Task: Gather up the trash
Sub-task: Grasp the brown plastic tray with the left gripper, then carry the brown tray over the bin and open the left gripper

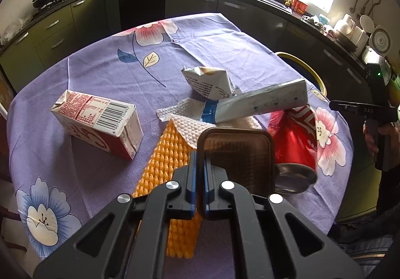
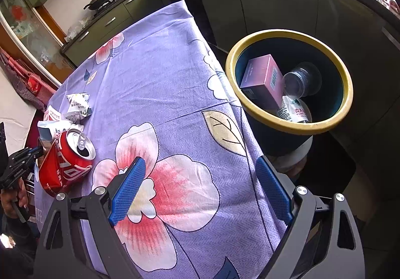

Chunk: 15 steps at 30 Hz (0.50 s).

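Observation:
My left gripper (image 1: 200,164) is shut on the edge of a brown see-through plastic tray (image 1: 240,154), held just above the purple flowered tablecloth (image 1: 105,63). Around it lie an orange foam net (image 1: 162,164), a white foam net (image 1: 185,108), a dented red cola can (image 1: 295,144), a grey-white wrapper (image 1: 262,103), a crumpled white carton (image 1: 207,83) and a red-and-white milk carton (image 1: 97,123). My right gripper (image 2: 200,164) stands open over the table's edge, nothing between its blue pads (image 2: 127,191). The can (image 2: 67,164) lies to its left.
A dark bin with a yellow rim (image 2: 290,127) stands beside the table, holding a pink box (image 2: 262,78), a clear cup (image 2: 300,81) and a white pack. Dark kitchen cabinets (image 2: 275,3) and a cluttered counter run behind. A hand (image 1: 372,136) holds the other gripper at the right.

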### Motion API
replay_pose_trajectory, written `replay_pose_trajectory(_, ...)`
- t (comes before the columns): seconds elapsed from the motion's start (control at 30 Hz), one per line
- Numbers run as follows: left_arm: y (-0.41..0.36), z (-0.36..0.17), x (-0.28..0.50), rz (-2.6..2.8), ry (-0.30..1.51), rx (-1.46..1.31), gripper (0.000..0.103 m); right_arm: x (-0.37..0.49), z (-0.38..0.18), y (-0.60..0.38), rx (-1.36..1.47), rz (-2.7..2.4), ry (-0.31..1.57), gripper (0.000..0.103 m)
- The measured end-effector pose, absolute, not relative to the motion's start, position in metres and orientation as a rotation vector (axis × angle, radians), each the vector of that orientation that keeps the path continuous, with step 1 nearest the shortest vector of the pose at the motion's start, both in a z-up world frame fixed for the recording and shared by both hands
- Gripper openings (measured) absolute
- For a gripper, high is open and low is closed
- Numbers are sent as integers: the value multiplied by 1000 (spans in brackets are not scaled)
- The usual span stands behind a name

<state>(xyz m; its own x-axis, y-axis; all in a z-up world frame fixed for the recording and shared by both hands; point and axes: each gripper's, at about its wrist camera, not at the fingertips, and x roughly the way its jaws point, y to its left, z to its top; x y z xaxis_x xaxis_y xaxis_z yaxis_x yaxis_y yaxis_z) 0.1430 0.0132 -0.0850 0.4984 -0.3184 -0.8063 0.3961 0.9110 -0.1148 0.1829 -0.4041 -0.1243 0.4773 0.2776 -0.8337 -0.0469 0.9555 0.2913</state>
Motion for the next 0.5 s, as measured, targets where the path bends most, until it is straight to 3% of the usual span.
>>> replay_pose_trajectory(0.5,5,-42,125,-441,875,132,4,173,-116,-412,244,191,1030,88)
